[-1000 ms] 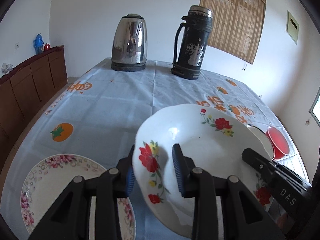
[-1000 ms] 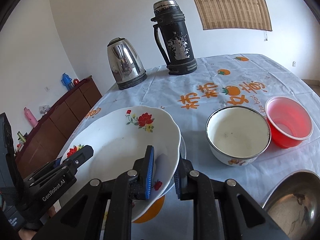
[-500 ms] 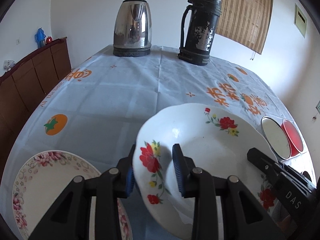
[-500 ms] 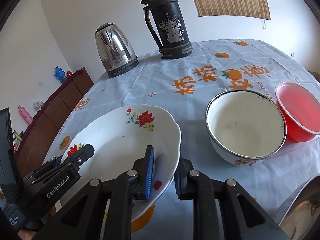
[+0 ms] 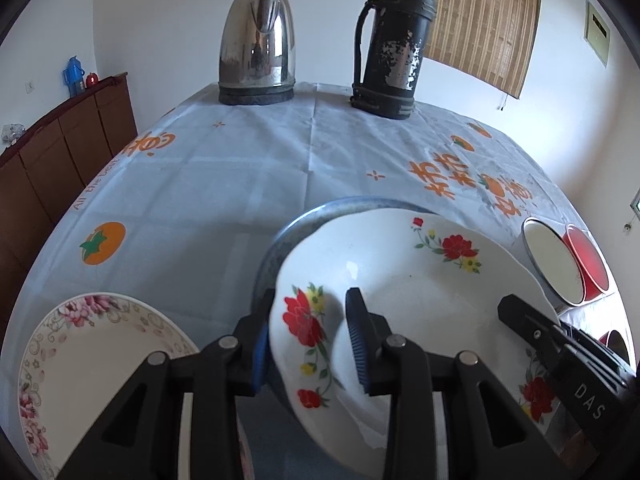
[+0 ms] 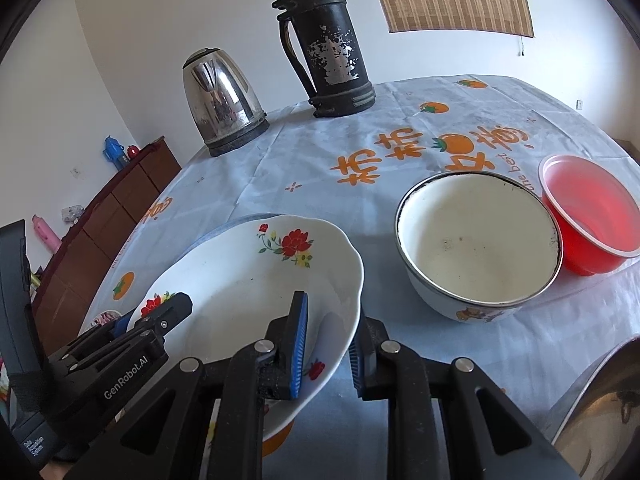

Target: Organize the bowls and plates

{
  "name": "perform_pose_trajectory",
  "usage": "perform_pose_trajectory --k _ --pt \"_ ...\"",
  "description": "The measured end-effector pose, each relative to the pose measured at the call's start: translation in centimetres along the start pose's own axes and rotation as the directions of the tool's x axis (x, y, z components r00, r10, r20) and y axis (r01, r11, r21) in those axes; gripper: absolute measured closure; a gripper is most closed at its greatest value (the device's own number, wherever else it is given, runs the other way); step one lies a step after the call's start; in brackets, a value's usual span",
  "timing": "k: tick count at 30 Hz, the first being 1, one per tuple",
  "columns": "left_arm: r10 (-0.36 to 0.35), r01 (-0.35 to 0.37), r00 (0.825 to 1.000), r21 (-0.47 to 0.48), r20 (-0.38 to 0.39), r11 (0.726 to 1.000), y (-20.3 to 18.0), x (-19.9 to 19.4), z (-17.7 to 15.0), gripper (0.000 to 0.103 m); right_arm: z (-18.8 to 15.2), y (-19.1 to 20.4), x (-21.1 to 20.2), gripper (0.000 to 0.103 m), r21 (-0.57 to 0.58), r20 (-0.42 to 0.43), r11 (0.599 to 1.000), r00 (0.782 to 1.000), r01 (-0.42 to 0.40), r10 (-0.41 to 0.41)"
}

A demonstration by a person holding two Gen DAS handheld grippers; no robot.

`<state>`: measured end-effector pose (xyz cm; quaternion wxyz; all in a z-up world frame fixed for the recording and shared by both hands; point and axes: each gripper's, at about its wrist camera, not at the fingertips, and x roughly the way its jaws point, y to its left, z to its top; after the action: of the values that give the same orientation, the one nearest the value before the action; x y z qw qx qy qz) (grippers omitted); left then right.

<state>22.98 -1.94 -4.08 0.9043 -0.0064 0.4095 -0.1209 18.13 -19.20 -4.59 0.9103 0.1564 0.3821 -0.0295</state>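
A white deep plate with red flowers (image 5: 404, 280) is held by both grippers just above the table. My left gripper (image 5: 310, 336) is shut on its left rim. My right gripper (image 6: 326, 344) is shut on its right rim (image 6: 352, 280). A blue-grey rim (image 5: 304, 216) shows under the plate's far edge; it looks like another plate beneath. A flat plate with pink flowers (image 5: 88, 356) lies at the left. A white enamel bowl (image 6: 480, 240) and a red plastic bowl (image 6: 588, 212) stand to the right.
A steel kettle (image 5: 256, 48) and a worn black thermos (image 5: 394, 44) stand at the table's far side. A steel bowl's rim (image 6: 600, 412) shows at the lower right. A brown cabinet (image 5: 60, 152) runs along the left of the table.
Both grippers have carried the flowered plate forward and lower over the table. A blue-grey rim now shows under its far edge.
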Motion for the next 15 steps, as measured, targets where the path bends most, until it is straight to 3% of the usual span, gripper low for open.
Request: perform_pose_trajectory --k 8,12,14,15 --pt "0.044 -0.044 0.999 0.039 0.005 0.998 -0.6 0.1 -0.1 0.071 -0.2 -0.2 0.6 0.082 0.003 -0.004 1.000 1.000 0.016 -0.016" --pt "0.092 -0.095 0.995 0.073 0.040 0.993 -1.0 -0.3 -0.1 0.068 -0.2 0.2 1.5 0.075 -0.024 0.006 0.999 1.000 0.023 -0.023" --pt "0.118 -0.123 0.991 0.083 0.068 0.989 -1.1 -0.8 -0.1 0.064 -0.1 0.4 2.2 0.070 -0.039 -0.002 0.999 1.000 0.012 -0.012" --pt "0.155 -0.163 0.984 0.086 0.090 0.983 -1.1 -1.1 -0.1 0.048 0.0 0.5 2.5 0.068 -0.038 -0.017 0.999 1.000 -0.004 0.004"
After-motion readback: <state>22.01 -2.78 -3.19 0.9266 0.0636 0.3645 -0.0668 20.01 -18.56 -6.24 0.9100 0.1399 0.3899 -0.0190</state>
